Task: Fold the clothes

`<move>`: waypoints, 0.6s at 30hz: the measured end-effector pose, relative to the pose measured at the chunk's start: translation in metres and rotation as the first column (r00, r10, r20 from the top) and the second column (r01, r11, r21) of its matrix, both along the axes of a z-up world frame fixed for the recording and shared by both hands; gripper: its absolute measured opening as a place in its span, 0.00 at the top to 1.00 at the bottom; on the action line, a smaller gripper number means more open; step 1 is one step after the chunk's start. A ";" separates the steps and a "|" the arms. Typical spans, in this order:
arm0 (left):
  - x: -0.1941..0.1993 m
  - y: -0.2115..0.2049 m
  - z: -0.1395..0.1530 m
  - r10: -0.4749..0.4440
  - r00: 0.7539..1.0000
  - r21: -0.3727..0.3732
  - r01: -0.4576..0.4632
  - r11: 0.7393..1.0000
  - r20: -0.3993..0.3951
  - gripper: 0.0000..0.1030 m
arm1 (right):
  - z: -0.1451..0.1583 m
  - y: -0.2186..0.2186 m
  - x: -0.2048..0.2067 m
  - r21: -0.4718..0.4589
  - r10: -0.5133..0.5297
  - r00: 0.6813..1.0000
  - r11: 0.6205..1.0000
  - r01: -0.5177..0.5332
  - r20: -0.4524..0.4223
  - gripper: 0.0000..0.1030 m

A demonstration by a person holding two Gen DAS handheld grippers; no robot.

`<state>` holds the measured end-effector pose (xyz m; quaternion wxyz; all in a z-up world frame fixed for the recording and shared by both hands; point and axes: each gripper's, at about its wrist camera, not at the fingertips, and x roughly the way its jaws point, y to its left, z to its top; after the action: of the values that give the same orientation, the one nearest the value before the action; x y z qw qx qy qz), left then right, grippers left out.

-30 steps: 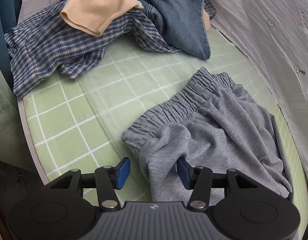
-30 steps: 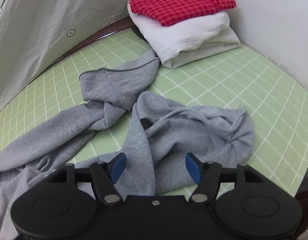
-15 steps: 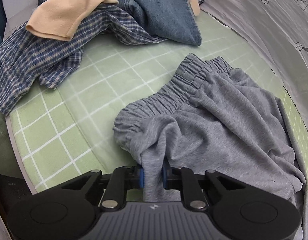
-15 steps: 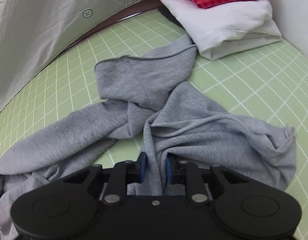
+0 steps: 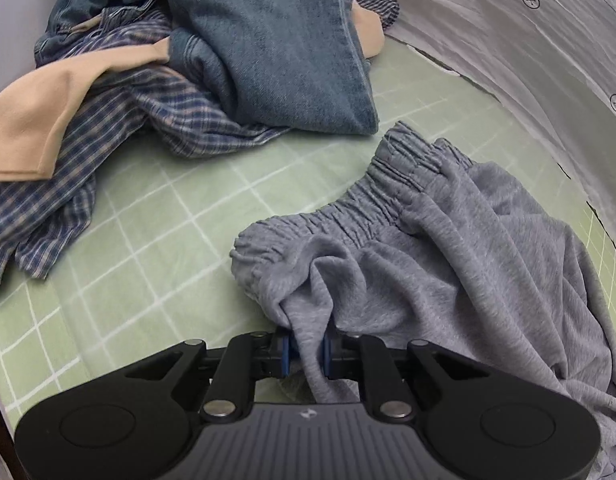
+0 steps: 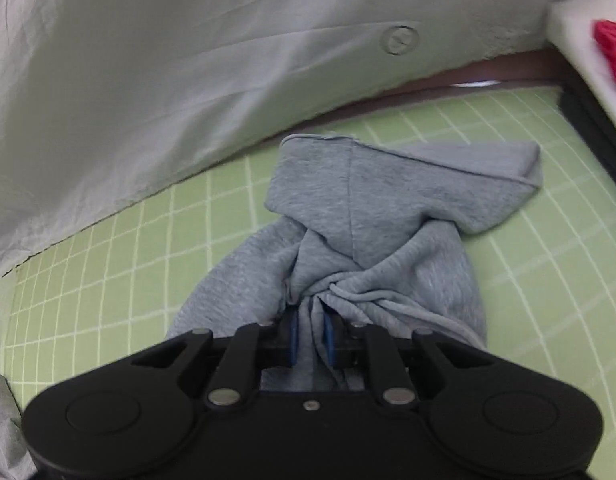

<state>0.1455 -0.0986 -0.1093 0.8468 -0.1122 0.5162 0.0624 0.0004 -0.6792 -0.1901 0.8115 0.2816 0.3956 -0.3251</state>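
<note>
Both your grippers are pinching cloth, jaws nearly together.
Your left gripper (image 5: 306,350) is pointing steeply down, its blue pads (image 5: 284,351) squeezing a bunched fold of the grey sweatpants (image 5: 448,264) just below the waistband, black linkage arms drawn in tight. Your right gripper (image 6: 312,340) is also angling down, pads (image 6: 293,338) clamping a gathered twist of the same grey fabric at the leg end. Its view is blurring. Both sets of jaws have just been closing onto cloth.

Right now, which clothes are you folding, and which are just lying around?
In use:
- grey sweatpants
- left hand-held gripper
- right hand-held gripper

Lying about:
- jeans
- plaid shirt
- peach garment
- red checked cloth
</note>
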 end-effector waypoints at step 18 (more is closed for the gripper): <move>-0.050 0.083 0.037 0.064 0.992 -0.074 -0.056 0.996 0.113 0.93 | 0.021 0.130 -0.322 0.070 -0.365 0.926 0.931 0.359 0.094 0.90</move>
<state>0.0954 -0.0155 -0.0723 0.8684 -0.1609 0.4647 0.0629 -0.3216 -0.5492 -0.1691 0.7498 0.3874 0.3018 -0.4435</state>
